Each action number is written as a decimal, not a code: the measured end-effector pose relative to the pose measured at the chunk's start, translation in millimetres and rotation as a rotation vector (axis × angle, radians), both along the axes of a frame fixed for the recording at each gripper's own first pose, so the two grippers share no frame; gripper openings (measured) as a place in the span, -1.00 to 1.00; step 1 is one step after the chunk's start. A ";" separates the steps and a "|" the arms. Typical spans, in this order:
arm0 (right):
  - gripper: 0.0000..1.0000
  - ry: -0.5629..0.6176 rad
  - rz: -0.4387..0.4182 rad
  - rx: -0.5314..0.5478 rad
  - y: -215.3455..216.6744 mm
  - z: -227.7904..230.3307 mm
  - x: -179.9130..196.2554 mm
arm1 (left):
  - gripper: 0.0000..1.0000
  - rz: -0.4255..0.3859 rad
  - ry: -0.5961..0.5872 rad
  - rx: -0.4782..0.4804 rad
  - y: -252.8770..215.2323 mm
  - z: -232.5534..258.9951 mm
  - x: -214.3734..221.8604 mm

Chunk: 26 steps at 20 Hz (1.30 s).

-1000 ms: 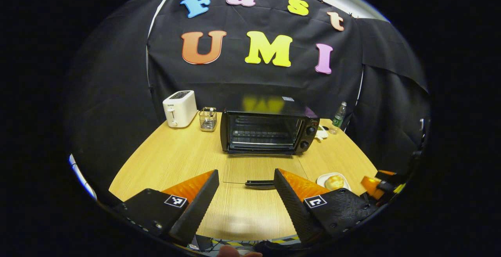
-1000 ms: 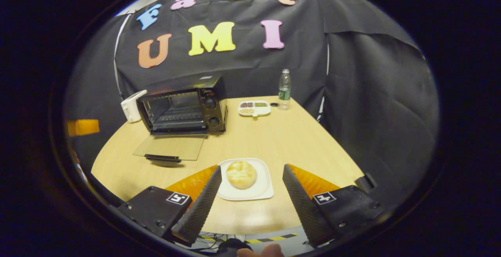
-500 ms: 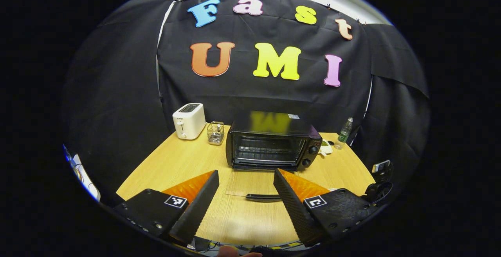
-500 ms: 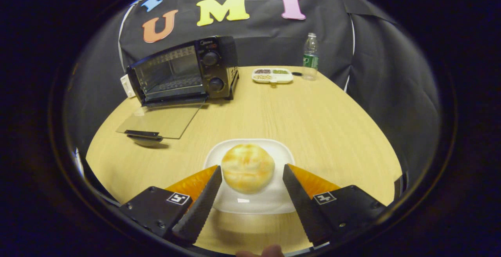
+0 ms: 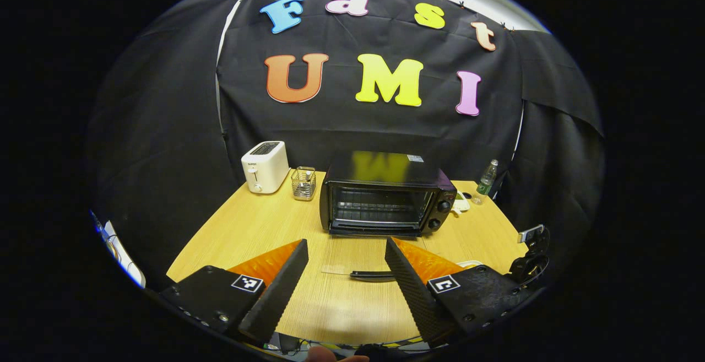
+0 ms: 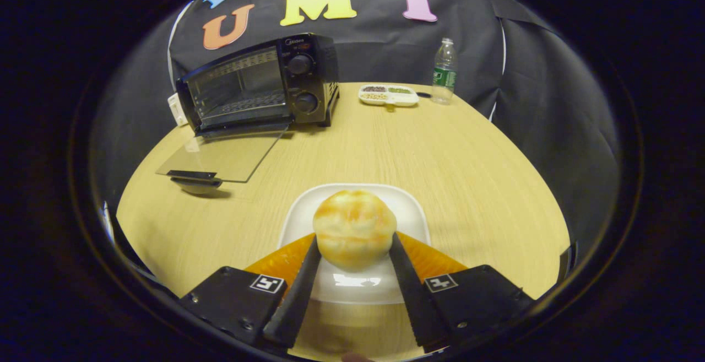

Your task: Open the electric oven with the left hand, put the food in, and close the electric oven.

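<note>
Golden bun [image 6: 354,228], white plate [image 6: 413,216]

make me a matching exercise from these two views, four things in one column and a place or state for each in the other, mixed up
Things:
1. oven door
2. bun
3. left gripper
4. water bottle

Places or states:
A. open, holding nothing
B. standing upright at the far edge of the table, beside the divided snack tray
C. folded down flat in front of the electric oven
D. on the white plate, squeezed between the right gripper's fingers

Pairs: 1-C, 2-D, 3-A, 4-B
</note>
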State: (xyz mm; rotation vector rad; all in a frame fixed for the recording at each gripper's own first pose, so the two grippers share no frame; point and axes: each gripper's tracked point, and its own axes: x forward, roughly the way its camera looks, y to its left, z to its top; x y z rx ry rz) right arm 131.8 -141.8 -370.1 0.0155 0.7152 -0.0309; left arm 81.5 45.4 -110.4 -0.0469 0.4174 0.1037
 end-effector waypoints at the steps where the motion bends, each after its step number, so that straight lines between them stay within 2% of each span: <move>1: 0.45 -0.009 -0.010 0.012 1.6 8.0 -2.4 | 0.87 -0.007 -0.003 -0.003 0.5 0.4 1.9; 3: 0.35 -0.026 -0.041 0.063 9.4 25.4 -11.8 | 0.87 -0.022 -0.011 -0.010 0.6 3.2 5.4; 6: 0.31 -0.043 -0.083 0.143 30.9 48.6 -28.4 | 0.86 -0.045 -0.033 -0.028 1.4 9.1 10.5; 10: 0.31 -0.089 -0.074 0.220 81.3 72.0 -21.4 | 0.87 -0.062 -0.041 -0.023 12.9 11.3 10.8; 15: 0.29 -0.165 -0.052 0.336 156.0 92.2 41.3 | 0.86 -0.030 -0.030 0.001 48.7 11.5 -8.9; 19: 0.29 -0.217 -0.045 0.369 199.8 100.2 103.7 | 0.86 0.018 -0.010 0.022 83.5 12.9 -24.7; 22: 0.29 -0.239 -0.087 0.400 221.2 97.5 151.9 | 0.87 0.049 0.006 0.036 105.2 12.6 -37.0; 26: 0.28 -0.290 -0.136 0.367 234.0 89.5 208.7 | 0.86 0.082 0.029 0.065 133.8 9.3 -52.6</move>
